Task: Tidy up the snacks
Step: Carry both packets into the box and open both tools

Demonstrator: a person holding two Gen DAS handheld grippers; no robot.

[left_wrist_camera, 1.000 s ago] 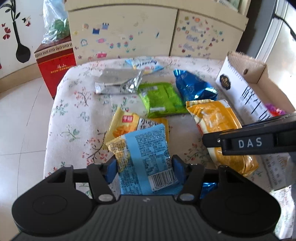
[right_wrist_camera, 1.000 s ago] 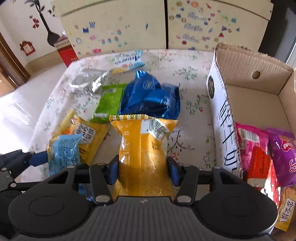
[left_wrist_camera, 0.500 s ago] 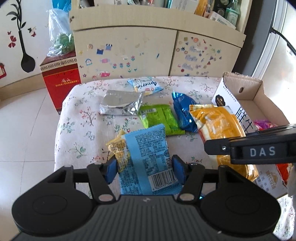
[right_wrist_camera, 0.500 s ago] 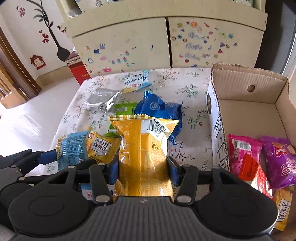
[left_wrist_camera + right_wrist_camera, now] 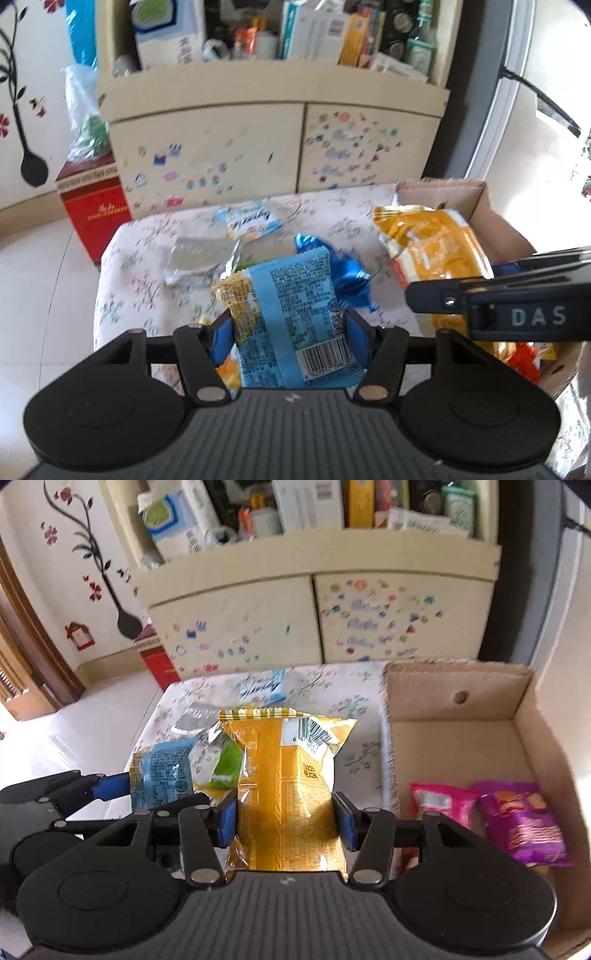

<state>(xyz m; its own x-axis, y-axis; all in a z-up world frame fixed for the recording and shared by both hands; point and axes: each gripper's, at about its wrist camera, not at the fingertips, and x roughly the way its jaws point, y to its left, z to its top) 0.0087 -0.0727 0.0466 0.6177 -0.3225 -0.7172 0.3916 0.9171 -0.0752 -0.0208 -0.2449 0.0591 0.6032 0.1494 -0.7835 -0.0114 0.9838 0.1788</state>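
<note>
My left gripper (image 5: 290,341) is shut on a light blue snack packet (image 5: 295,314) and holds it above the floral table (image 5: 129,258). My right gripper (image 5: 286,821) is shut on a yellow-orange snack bag (image 5: 286,786), held up just left of the open cardboard box (image 5: 454,738). In the left wrist view the orange bag (image 5: 432,247) hangs in front of the box (image 5: 476,199). The left gripper (image 5: 110,788) with its blue packet (image 5: 160,775) shows at the left of the right wrist view.
On the table lie a silver packet (image 5: 199,258), a dark blue bag (image 5: 347,273), a white-blue packet (image 5: 247,221) and a green packet (image 5: 225,764). The box holds a pink packet (image 5: 439,801) and a purple bag (image 5: 524,823). A stickered cabinet (image 5: 277,155) stands behind; a red box (image 5: 96,214) is left.
Both grippers have risen and pulled back with their packets; the table looks farther below and the shelf above the cabinet has come into view. The orange bag has moved toward the box.
</note>
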